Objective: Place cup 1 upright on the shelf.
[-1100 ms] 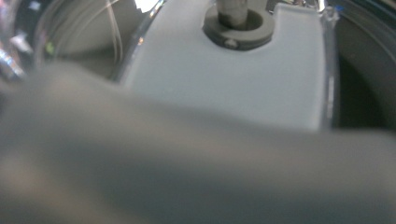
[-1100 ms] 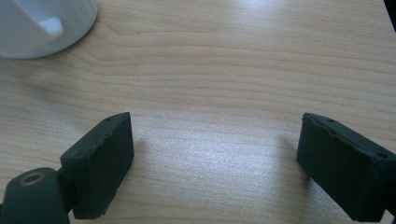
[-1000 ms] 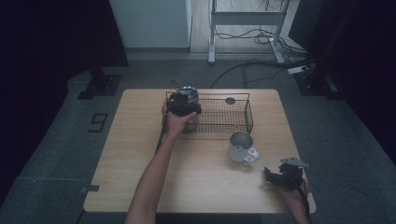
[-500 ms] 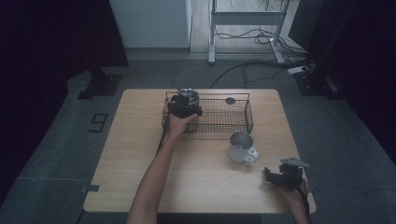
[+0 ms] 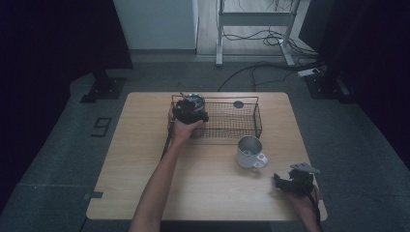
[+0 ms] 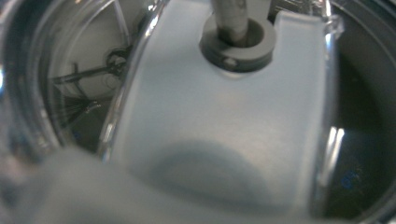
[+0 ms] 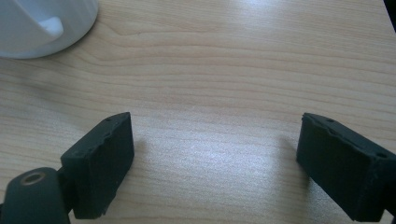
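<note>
Left hand-held gripper [image 5: 189, 110] jaws just opened, glass lid [image 6: 224, 116] released in wire basket [image 5: 232, 123] far-left corner; lid may tip. Right hand-held gripper [image 7: 212, 163] wide open, empty.

Seen from the fixed camera above my side, looking forward and down, the whole desk [image 5: 145, 159] lies well below, my forearms entering from its near edge. The camera on my left gripper [image 5: 189, 112] sits pressed up against a glass lid [image 6: 224, 116] at the far edge. My right gripper [image 7: 212, 163] camera skims the wood near the near right corner, sharing the mug [image 7: 42, 23] with the high view.
</note>
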Available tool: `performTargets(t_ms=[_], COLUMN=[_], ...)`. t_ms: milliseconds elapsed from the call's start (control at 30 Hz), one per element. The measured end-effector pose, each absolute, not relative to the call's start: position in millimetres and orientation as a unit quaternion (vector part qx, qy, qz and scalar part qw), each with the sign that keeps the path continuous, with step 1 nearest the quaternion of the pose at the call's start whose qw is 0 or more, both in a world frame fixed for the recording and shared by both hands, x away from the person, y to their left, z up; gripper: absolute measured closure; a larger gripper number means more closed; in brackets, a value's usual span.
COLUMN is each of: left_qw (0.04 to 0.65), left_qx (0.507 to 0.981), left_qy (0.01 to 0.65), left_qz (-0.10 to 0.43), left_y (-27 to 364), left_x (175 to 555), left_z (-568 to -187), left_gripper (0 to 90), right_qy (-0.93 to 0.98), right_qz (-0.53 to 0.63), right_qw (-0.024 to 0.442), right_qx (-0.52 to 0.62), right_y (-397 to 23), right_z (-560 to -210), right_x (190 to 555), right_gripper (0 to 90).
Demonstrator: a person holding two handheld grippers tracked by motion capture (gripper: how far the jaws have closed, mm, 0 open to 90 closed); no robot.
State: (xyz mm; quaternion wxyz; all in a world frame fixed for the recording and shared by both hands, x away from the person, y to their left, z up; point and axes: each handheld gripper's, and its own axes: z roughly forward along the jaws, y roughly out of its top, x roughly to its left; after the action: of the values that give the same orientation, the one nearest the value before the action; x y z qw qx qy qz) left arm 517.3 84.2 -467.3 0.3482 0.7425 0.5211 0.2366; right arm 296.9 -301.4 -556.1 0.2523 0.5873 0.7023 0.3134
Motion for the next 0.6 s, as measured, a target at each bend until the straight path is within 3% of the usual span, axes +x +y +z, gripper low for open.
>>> performTargets(t_ms=[200, 600], left_qw=[0.366, 0.374], left_qx=[0.737, 0.735], left_qy=[0.508, 0.512], left_qz=[0.255, 0.242], left_y=[83.3, 91.0], left_x=[510.8, 498.9], left_z=[-456.1, -454.6], left_gripper=[0.0, 0.0], right_qy=[0.703, 0.702], right_qz=[0.313, 0.313], right_qw=[0.252, 0.252], right_qx=[0.587, 0.587], right_y=[-301.4, -301.4], right_z=[-556.0, -556.0], right_x=[296.9, 297.0], right_gripper=[10.9, 10.9])
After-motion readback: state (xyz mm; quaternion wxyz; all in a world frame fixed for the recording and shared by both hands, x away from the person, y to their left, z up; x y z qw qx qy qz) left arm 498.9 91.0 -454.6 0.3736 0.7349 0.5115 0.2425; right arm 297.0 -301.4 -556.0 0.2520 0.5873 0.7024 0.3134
